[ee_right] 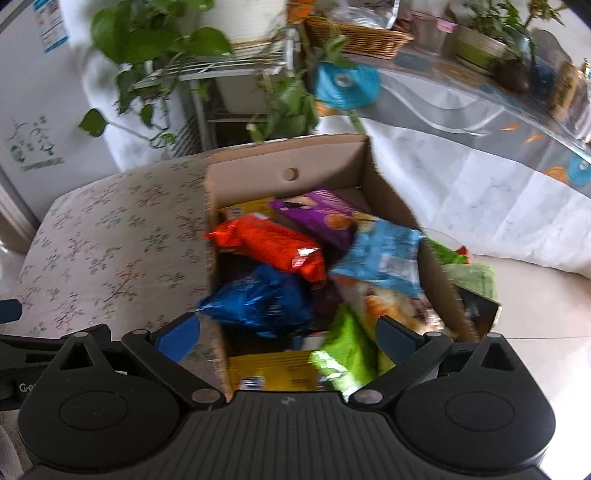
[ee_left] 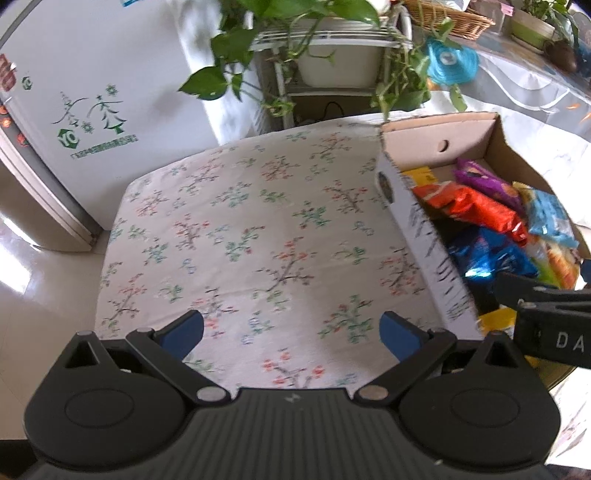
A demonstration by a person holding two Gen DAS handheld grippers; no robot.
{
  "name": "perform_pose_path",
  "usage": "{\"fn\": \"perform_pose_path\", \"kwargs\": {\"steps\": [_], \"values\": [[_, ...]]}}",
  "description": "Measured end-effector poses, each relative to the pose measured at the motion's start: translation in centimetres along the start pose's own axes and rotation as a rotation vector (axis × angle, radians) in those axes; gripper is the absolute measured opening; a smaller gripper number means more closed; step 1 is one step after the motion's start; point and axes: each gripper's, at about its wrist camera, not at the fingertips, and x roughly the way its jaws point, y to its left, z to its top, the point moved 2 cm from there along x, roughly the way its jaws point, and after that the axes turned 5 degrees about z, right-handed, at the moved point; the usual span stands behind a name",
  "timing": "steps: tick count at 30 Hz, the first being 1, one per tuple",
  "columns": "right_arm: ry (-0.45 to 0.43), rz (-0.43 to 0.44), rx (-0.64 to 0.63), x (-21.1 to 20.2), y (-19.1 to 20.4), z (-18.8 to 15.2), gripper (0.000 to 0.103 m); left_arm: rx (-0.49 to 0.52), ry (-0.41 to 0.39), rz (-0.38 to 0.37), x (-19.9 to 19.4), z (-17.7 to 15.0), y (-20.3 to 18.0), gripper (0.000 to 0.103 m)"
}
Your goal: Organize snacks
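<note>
A cardboard box [ee_right: 291, 162] stands on the right side of a table with a floral cloth [ee_left: 240, 229]; it also shows in the left wrist view [ee_left: 417, 221]. It holds several snack packs: an orange pack [ee_right: 269, 243], a dark blue pack [ee_right: 258, 299], a purple box [ee_right: 317, 214], a light blue pack [ee_right: 384, 254], a green pack [ee_right: 347, 350] and a yellow box [ee_right: 273, 373]. My right gripper [ee_right: 288, 338] is open and empty above the box's near end. My left gripper [ee_left: 291, 332] is open and empty above the bare cloth, left of the box.
A white fridge [ee_left: 92, 110] stands at the far left. A plant stand with trailing leaves [ee_left: 325, 59] is behind the table. A long counter [ee_right: 480, 103] with a wicker basket [ee_right: 362, 33] and pots runs at the right. Pale tiled floor [ee_right: 535, 295] lies around.
</note>
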Motion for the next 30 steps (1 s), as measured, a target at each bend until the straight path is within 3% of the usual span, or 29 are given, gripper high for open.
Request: {"fn": "perform_pose_path", "kwargs": {"steps": [8,20,30], "values": [[-0.017,0.108,-0.079,0.3,4.6,-0.9,0.103,0.016,0.009,-0.024,0.0,-2.4,3.5,0.101],[-0.001,0.176,-0.175,1.3,9.1,-3.8,0.103,-0.023,0.05,0.031,2.5,-6.9,10.9,0.102],[0.033,0.132,-0.197,5.0,12.7,-8.3,0.103,-0.121,0.073,-0.009,4.6,-8.0,13.9,0.102]]}}
